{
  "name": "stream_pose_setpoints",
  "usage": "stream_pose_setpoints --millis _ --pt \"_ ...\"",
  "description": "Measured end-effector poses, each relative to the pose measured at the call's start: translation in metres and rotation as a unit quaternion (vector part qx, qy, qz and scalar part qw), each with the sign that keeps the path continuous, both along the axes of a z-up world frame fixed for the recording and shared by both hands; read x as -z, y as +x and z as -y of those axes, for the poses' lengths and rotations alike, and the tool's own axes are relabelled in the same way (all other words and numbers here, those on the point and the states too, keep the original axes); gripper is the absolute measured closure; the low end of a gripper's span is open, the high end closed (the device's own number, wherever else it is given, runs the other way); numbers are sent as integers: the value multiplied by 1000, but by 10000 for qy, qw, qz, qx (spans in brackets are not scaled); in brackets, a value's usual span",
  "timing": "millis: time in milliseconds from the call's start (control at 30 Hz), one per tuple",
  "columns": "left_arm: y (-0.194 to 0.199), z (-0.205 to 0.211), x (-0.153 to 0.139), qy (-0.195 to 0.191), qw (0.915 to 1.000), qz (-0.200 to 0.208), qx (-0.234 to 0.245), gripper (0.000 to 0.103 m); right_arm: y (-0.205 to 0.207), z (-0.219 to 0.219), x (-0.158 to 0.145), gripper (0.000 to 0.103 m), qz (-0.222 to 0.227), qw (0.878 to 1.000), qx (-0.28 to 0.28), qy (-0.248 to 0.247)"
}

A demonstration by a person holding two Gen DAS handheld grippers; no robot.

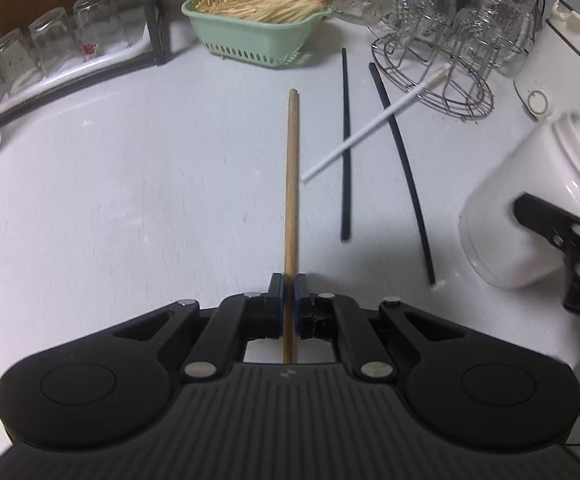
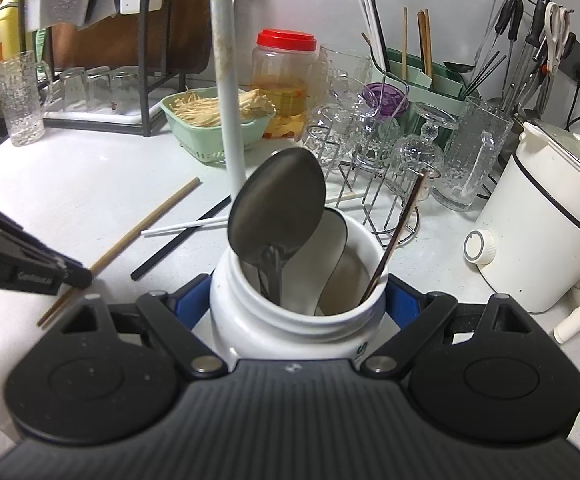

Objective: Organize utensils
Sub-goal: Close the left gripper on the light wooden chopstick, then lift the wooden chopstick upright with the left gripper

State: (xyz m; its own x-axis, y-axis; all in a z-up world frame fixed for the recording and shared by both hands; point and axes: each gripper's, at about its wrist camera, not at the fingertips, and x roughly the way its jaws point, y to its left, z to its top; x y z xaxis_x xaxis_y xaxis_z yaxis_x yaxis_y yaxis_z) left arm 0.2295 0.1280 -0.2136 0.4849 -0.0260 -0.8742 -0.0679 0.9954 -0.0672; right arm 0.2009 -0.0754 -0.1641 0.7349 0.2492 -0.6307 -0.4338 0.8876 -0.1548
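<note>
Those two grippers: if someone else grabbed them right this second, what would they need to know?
Left gripper: shut on the wooden chopsticks, which still lie along the counter.
Right gripper: clamped around the white jar, keeping it steady.
Done: the jar already holds a metal spoon, a white spoon and one thin dark utensil.
Left: lift the wooden chopsticks into the jar, then collect the two black chopsticks and the white chopstick lying across them.
</note>
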Motion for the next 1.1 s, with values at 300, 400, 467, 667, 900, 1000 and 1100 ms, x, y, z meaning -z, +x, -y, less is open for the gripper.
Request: stream_pose_setpoints --millis 300,400,467,667,900,1000,1100 --pt "-61 5 -6 -525 9981 -310 -97 98 -8 0 0 11 24 9998 -180 0" --pt "-79 13 -4 -634 9970 -434 -76 98 -10 0 0 11 38 9997 -226 9" --pt "-88 16 -3 -766 9958 -484 -144 98 -10 -1 0 11 31 9997 -247 9" --pt "-104 27 2 -976 9928 -676 -156 98 -9 -1 -1 11 13 9995 -322 -1" --pt "-109 33 2 -1004 9914 -837 -31 98 -11 0 0 11 35 9991 -416 19" --pt "-111 33 -5 -970 9904 -982 -59 93 -10 0 -1 11 20 9991 -423 27" --pt "-121 32 -7 -956 9894 -1094 -28 81 -11 0 -1 11 24 9990 -437 33"
